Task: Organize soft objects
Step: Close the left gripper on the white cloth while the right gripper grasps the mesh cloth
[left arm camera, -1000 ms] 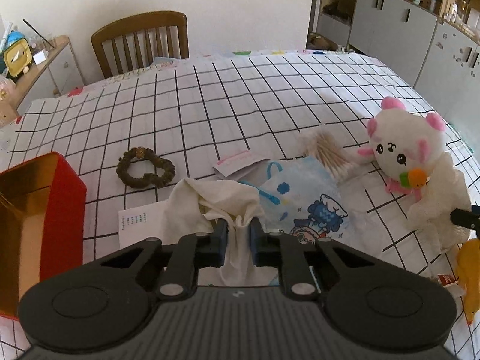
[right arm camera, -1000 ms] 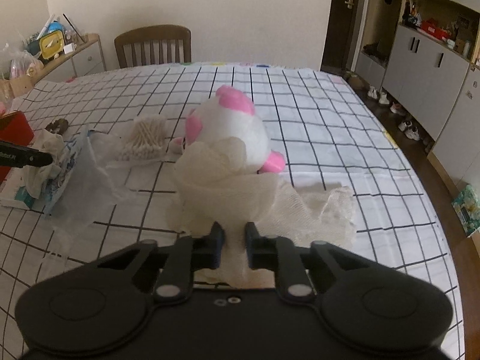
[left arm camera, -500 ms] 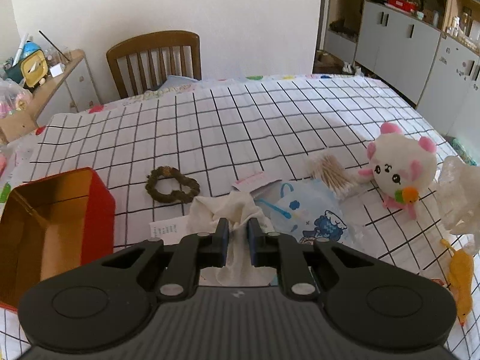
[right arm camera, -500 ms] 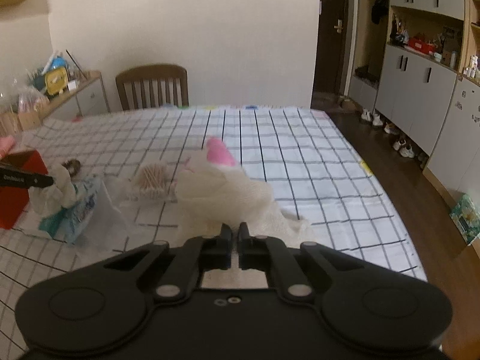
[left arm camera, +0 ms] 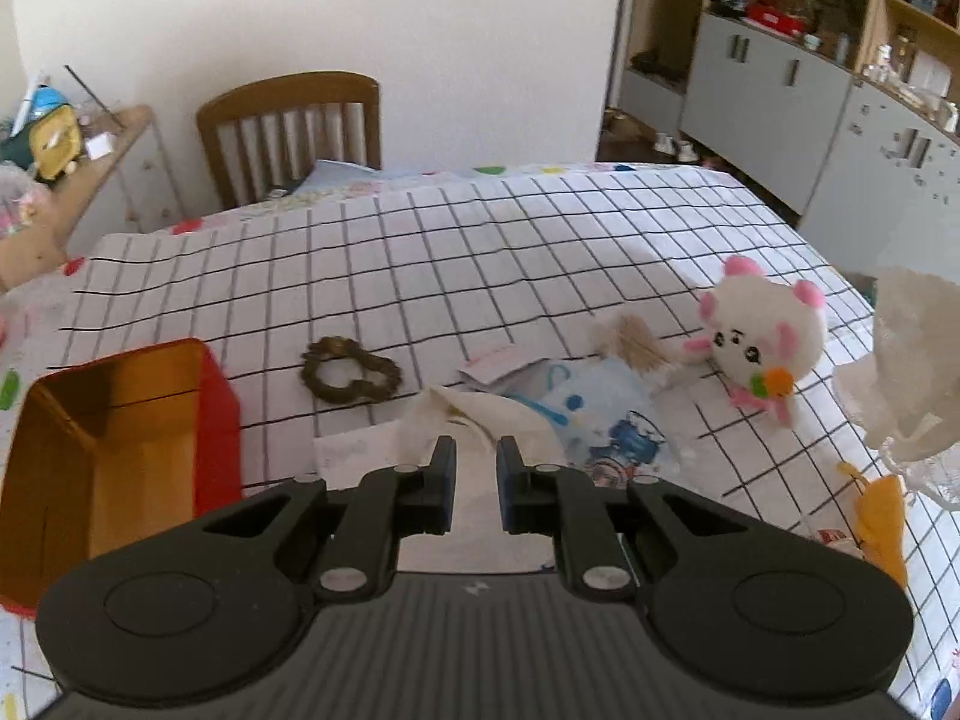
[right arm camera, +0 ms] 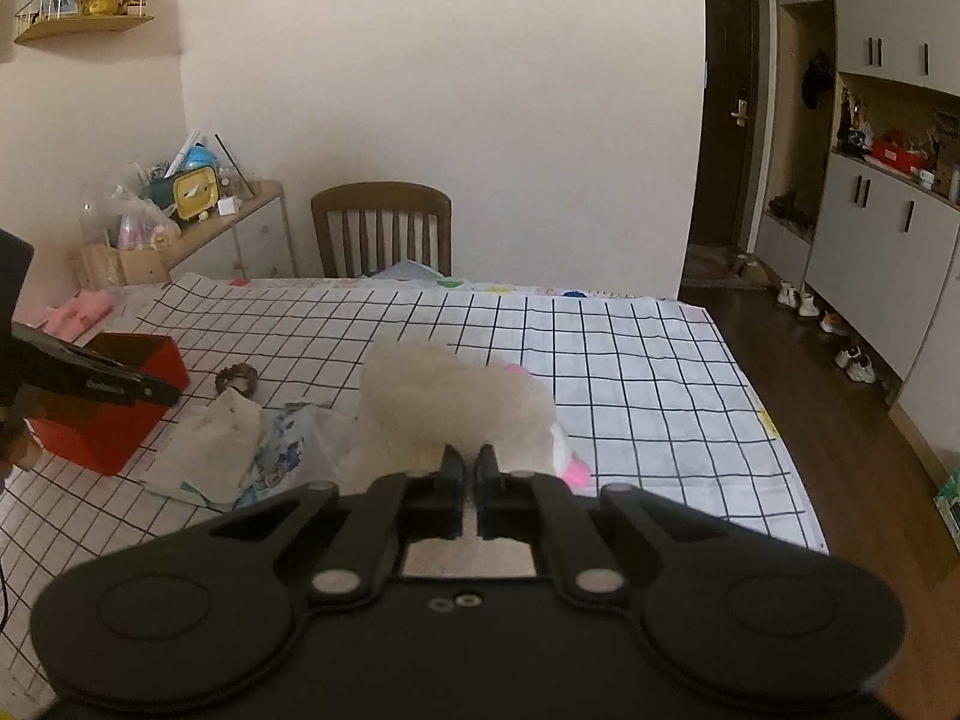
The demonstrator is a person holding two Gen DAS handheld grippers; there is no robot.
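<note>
My right gripper (right arm camera: pixel 470 461) is shut on a cream mesh cloth (right arm camera: pixel 444 402) and holds it above the checked table; the cloth also hangs at the right edge of the left wrist view (left arm camera: pixel 912 360). My left gripper (left arm camera: pixel 474 456) is open, raised over a crumpled white cloth (left arm camera: pixel 474 414) lying on the table, and holds nothing. A white and pink plush toy (left arm camera: pixel 762 336) sits on the table to the right. An open red box (left arm camera: pixel 114 450) stands at the left, empty inside.
A blue printed plastic bag (left arm camera: pixel 606 426), a bundle of cotton swabs (left arm camera: pixel 630 342), a brown ring-shaped scrunchie (left arm camera: pixel 348 369), paper slips and a yellow soft toy (left arm camera: pixel 879 516) lie on the table. A wooden chair (left arm camera: pixel 294 126) stands at the far edge.
The left gripper let go of the white cloth, opened and rose. The right gripper closed on the mesh cloth and lifted it up off the plush toy.
</note>
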